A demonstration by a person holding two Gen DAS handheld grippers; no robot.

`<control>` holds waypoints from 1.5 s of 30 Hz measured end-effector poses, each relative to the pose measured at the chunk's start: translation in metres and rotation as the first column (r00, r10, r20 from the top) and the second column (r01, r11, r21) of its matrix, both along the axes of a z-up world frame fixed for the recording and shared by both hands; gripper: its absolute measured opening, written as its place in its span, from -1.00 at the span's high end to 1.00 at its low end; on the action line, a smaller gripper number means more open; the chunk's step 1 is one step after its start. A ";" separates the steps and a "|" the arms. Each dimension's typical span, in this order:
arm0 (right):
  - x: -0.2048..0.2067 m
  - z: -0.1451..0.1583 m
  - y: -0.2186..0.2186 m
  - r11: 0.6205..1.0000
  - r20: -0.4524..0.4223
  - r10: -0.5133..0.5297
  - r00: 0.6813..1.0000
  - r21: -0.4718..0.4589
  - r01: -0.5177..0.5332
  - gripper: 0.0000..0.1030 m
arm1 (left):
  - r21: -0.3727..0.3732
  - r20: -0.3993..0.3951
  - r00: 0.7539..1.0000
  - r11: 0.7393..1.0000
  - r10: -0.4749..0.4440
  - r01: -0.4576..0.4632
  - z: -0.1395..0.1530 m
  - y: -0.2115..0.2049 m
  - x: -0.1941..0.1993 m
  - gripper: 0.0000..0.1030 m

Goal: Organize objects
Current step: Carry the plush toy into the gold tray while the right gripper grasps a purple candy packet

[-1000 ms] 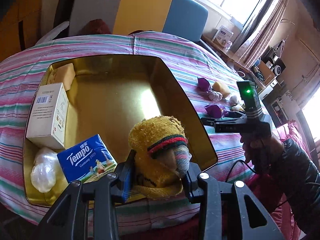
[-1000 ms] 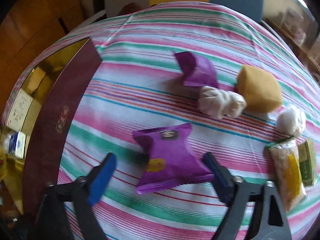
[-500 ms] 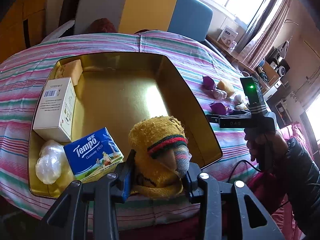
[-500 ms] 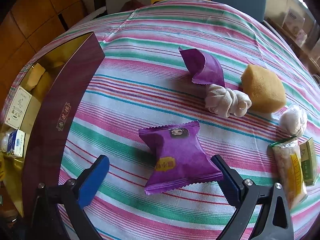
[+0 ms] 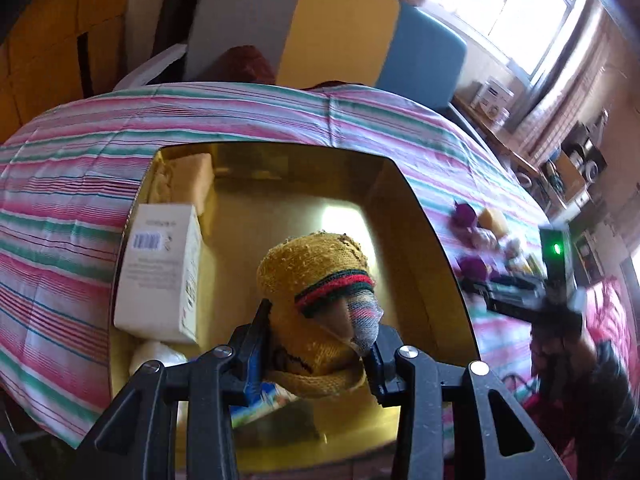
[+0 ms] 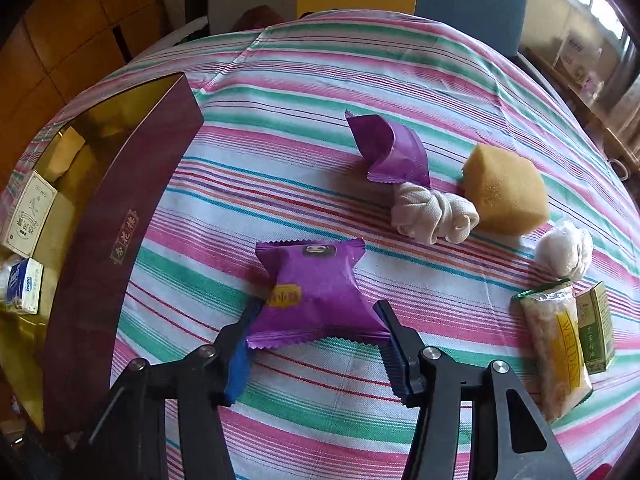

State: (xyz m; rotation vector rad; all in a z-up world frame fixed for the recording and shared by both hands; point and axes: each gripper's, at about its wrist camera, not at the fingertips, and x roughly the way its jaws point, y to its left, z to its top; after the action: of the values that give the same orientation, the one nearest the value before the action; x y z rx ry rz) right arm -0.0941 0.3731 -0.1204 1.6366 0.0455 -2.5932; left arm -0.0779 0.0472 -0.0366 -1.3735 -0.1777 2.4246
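A striped cloth (image 6: 400, 72) in pink, green and white covers the worktop. At its left sits an open box (image 6: 96, 240), maroon outside and gold inside. To the right lie two purple packets (image 6: 316, 292) (image 6: 390, 152), a rolled white cloth (image 6: 434, 214), a yellow sponge (image 6: 506, 190), a white bundle (image 6: 566, 250), a clear snack packet (image 6: 556, 344) and a small green box (image 6: 598, 326).

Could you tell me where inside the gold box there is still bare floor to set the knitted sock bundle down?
The gold box is bare across its middle and right, from the white carton to the right wall. Its left side is crowded: a sponge at the far corner, the carton, then a plastic bag and tissue pack. The left gripper holds the sock bundle above the near middle.
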 end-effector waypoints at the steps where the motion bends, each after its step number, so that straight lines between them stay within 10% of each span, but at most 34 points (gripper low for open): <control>1: 0.000 -0.001 -0.001 1.000 -0.001 0.002 1.000 0.004 -0.002 -0.08 | 0.003 0.002 1.000 1.000 0.015 -0.015 0.000 -0.002 -0.009 0.22; 33: 0.001 0.003 -0.006 1.000 -0.003 0.015 1.000 0.013 -0.015 -0.11 | -0.272 0.019 1.000 0.962 0.010 -0.004 -0.055 0.019 -0.148 0.02; 45: -0.001 0.002 -0.007 1.000 -0.004 0.014 1.000 0.008 -0.014 -0.12 | -0.286 -0.041 0.999 0.958 -0.009 -0.003 -0.031 0.014 -0.123 -0.07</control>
State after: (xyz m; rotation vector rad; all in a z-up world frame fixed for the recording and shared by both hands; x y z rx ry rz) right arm -0.0954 0.3663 -0.1181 1.6276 0.0667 -2.5895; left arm -0.2013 0.0612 -0.0672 -1.4342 0.1940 2.5501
